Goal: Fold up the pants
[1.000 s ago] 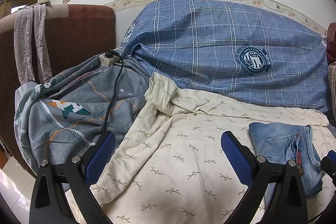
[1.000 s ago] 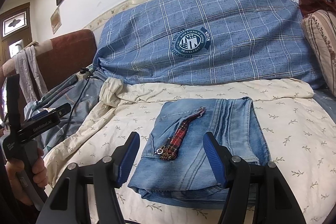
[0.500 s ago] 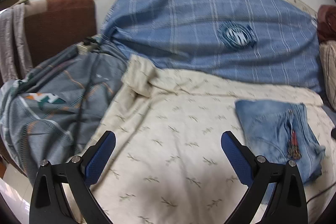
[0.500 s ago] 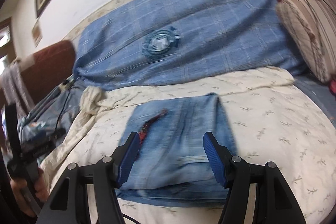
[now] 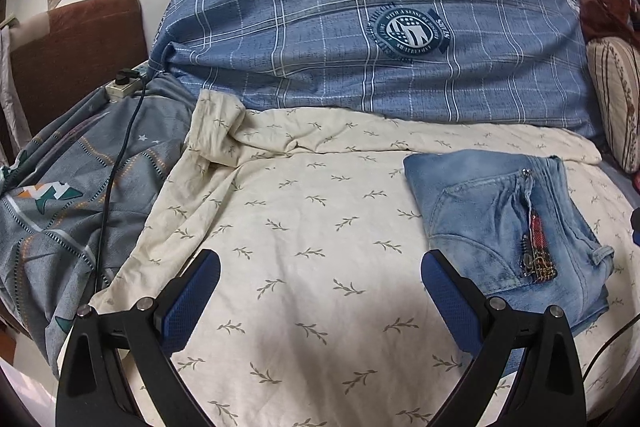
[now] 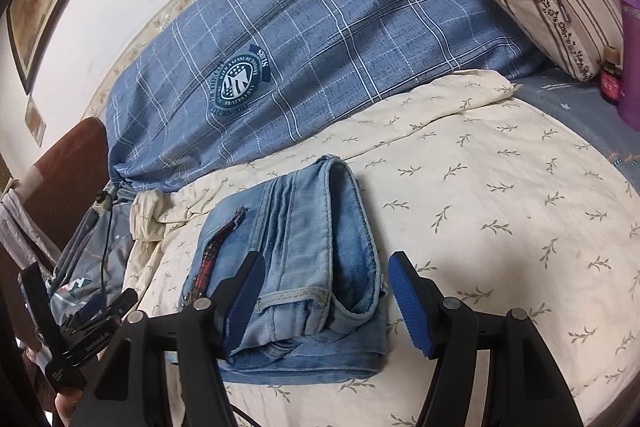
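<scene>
Denim pants, folded into a thick light-blue bundle, are lying on the cream leaf-print sheet, sitting at the lower centre of the right wrist view and the right side of the left. The right gripper is hovering over their near edge, fingers spread. The left gripper is hanging over bare sheet, fingers likewise spread, gripping nothing.
</scene>
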### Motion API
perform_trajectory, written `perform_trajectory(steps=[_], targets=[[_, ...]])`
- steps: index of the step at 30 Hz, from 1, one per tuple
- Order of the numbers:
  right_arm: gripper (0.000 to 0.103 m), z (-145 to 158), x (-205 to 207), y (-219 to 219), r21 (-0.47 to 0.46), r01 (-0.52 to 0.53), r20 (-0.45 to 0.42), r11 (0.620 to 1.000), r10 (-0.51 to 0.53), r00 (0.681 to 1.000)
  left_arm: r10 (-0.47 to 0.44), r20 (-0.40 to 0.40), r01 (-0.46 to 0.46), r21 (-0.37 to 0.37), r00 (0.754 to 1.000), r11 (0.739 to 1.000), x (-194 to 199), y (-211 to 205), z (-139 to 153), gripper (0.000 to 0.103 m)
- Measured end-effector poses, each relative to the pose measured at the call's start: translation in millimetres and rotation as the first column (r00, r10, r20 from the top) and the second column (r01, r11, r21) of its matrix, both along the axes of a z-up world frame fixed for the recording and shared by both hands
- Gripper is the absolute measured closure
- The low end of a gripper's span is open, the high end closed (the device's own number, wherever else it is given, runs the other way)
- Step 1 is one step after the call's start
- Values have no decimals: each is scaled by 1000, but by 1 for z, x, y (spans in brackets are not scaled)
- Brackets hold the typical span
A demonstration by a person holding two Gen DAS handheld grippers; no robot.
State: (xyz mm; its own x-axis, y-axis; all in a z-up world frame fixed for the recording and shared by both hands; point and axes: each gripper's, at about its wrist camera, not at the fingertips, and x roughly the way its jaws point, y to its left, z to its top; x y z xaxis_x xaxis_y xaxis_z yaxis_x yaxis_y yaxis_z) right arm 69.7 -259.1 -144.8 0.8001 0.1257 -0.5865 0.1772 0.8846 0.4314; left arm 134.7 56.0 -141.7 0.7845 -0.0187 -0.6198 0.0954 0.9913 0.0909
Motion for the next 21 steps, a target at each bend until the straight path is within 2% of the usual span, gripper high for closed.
perform_trajectory(steps=[5, 21], targets=[[36, 1, 1, 6, -16, -17, 3, 1000, 17, 1000, -1, 5, 1, 20, 1000, 1000, -1, -3, -2, 3], [35, -1, 3, 9, -17, -24, -2, 1000, 23, 1000, -4, -3, 4, 9, 1000, 1000, 1, -6, -2, 3]])
